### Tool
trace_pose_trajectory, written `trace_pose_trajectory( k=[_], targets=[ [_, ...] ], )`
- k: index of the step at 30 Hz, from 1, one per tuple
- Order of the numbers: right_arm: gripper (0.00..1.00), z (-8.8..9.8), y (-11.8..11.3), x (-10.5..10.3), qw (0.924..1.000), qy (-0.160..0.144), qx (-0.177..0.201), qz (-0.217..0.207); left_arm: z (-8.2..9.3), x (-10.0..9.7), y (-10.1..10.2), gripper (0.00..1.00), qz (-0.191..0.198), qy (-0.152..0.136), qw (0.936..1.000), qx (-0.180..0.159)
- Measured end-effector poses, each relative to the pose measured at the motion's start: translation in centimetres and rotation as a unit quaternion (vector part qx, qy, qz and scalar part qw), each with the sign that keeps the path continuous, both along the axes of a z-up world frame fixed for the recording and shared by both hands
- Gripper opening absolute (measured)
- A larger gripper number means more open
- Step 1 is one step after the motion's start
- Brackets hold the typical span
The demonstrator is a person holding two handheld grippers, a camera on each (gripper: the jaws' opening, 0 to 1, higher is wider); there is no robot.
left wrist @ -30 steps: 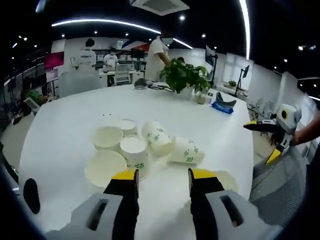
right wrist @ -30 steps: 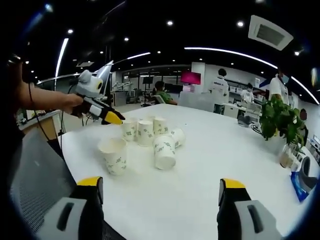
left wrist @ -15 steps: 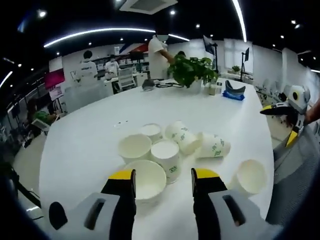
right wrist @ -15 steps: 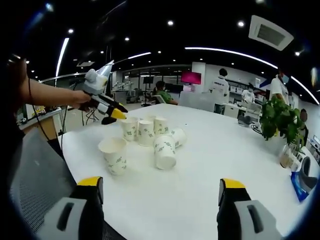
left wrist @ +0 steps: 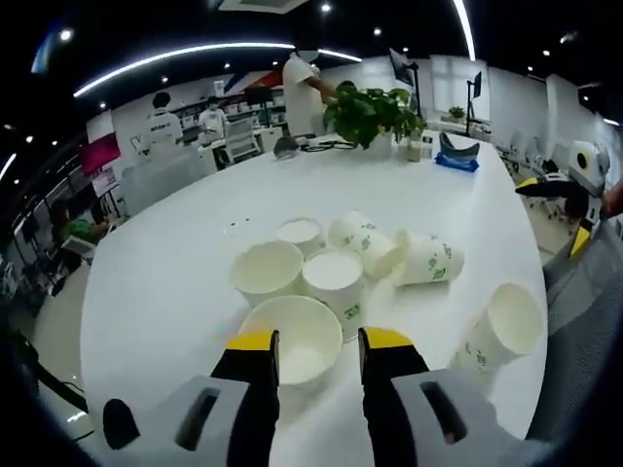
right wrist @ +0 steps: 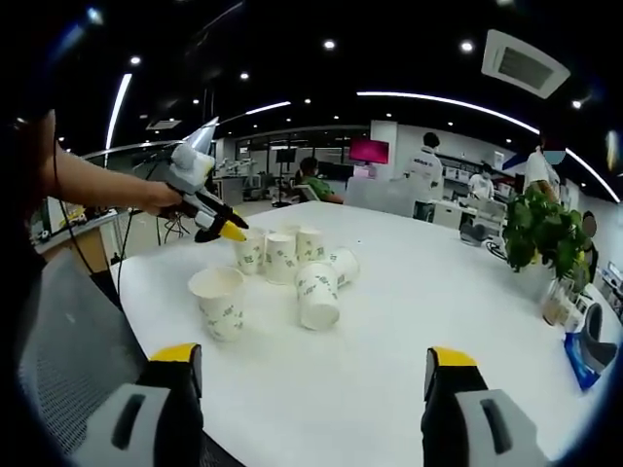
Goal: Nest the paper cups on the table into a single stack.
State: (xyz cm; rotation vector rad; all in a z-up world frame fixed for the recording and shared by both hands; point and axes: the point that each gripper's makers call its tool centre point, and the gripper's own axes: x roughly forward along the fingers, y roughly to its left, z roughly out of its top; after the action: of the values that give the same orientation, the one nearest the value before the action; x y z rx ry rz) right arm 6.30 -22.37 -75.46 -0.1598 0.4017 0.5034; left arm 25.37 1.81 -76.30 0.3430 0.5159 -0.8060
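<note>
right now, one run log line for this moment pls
stage: approach | left gripper: open over nearest upright cup | right gripper: open, off the cups | cups: none stacked, two on their sides

White round table (right wrist: 409,321), clustered paper cups (left wrist: 336,277) (some tipped over), potted plant (left wrist: 370,112) at far edge

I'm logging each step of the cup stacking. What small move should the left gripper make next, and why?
Probably ease the left gripper down and shut it on the nearest cup's rim. Its jaws stand open just over that upright cup, at the near edge of the cluster, while the right gripper hangs back, open.
</note>
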Motion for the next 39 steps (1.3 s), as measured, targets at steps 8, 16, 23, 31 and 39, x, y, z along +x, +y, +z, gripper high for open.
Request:
trace_pose_trajectory(
  k=[8, 16, 23, 31, 39],
  targets=[
    [0.96, -0.1, 0.0, 0.0, 1.0, 0.003, -0.001, 0.001, -1.0, 0.2, -0.2, 0.21, -0.011, 0.004, 0.9998, 0.017],
    [0.95, -0.2, 0.0, 0.0, 1.0, 0.005, 0.0, 0.0, -1.2, 0.2, -0.3, 0.09, -0.012, 0.005, 0.9995, 0.028],
    [0.95, -0.2, 0.1, -0.1, 1.0, 0.006, -0.001, 0.002, -1.0, 0.1, -0.4, 0.0, -0.016, 0.0, 0.9995, 0.027],
    [0.95, -0.2, 0.2, -0.1, 1.0, 0.005, -0.001, 0.005, -0.4, -0.1, 0.1, 0.0, -0.013, -0.006, 0.9991, 0.04],
    [0.95, -0.1, 0.3, -0.2, 0.9999, 0.004, -0.001, 0.01, 0.4, -0.9, 0.3, 0.0, -0.009, -0.001, 0.9994, 0.032]
  ],
)
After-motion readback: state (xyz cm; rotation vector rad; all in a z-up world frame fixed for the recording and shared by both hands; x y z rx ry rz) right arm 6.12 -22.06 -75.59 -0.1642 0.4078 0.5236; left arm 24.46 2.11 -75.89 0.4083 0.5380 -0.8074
